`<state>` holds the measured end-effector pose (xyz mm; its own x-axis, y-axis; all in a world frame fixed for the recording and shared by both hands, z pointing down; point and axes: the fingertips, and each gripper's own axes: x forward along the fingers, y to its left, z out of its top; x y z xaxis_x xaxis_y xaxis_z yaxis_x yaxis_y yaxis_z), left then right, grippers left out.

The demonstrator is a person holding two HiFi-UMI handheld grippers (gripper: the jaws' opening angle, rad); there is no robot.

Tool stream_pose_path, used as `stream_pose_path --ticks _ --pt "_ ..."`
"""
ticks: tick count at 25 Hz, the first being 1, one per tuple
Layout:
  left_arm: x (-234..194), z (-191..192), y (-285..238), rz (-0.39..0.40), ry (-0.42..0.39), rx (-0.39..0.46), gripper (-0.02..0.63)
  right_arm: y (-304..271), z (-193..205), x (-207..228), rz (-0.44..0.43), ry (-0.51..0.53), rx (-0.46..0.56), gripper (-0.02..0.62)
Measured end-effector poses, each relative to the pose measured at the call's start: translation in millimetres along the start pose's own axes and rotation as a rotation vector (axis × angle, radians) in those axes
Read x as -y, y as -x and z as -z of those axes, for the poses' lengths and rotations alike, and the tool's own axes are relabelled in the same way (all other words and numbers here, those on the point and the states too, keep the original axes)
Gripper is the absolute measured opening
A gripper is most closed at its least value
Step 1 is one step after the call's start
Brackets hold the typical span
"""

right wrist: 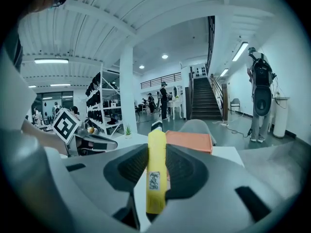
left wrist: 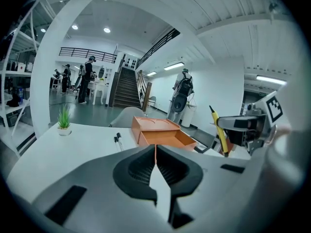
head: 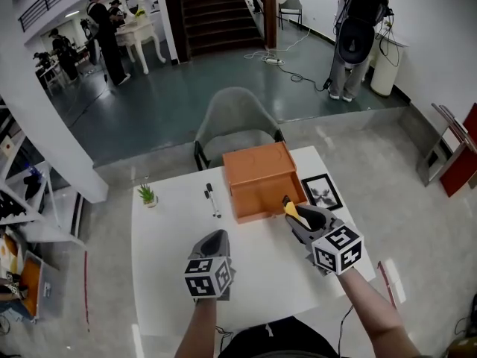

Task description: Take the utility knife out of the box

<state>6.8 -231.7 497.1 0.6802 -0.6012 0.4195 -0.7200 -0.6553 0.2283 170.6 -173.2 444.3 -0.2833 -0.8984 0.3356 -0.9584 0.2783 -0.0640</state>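
An orange box [head: 261,179] with its drawer pulled out stands at the far middle of the white table [head: 171,274]; it also shows in the left gripper view [left wrist: 160,132] and behind the knife in the right gripper view [right wrist: 190,142]. My right gripper [head: 292,213] is shut on the yellow utility knife [right wrist: 156,176], which it holds above the table just in front of the box's right corner [head: 291,208]. The knife stands up from the jaws in the left gripper view [left wrist: 218,130]. My left gripper [head: 214,245] hovers over the table's near middle, shut with nothing between its jaws [left wrist: 155,161].
Two black markers [head: 212,199] lie left of the box. A small potted plant [head: 147,195] stands near the table's left edge. A framed picture [head: 322,192] lies right of the box. A grey chair [head: 237,125] stands behind the table. People stand far off in the hall.
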Motion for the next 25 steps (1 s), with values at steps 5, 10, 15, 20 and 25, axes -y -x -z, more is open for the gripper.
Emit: stream_pose_path --ticks 5,10,15,20,25 --pt "8 -1 0 0.022 -0.014 -0.002 0.015 13 3 -2 0.026 -0.042 0.021 0.112" --pt "12 -1 1 0.037 -0.033 -0.002 0.015 22 11 -6 0.047 -0.097 0.031 0.114" --pt "16 0 3 0.052 -0.048 -0.001 0.015 29 17 -11 0.071 -0.117 0.038 0.114" --pt "18 0 3 0.060 -0.056 -0.001 0.015 34 23 -11 0.089 -0.127 0.041 0.113" --pt "19 0 6 0.064 -0.059 -0.001 0.015 37 25 -13 0.089 -0.121 0.041 0.112"
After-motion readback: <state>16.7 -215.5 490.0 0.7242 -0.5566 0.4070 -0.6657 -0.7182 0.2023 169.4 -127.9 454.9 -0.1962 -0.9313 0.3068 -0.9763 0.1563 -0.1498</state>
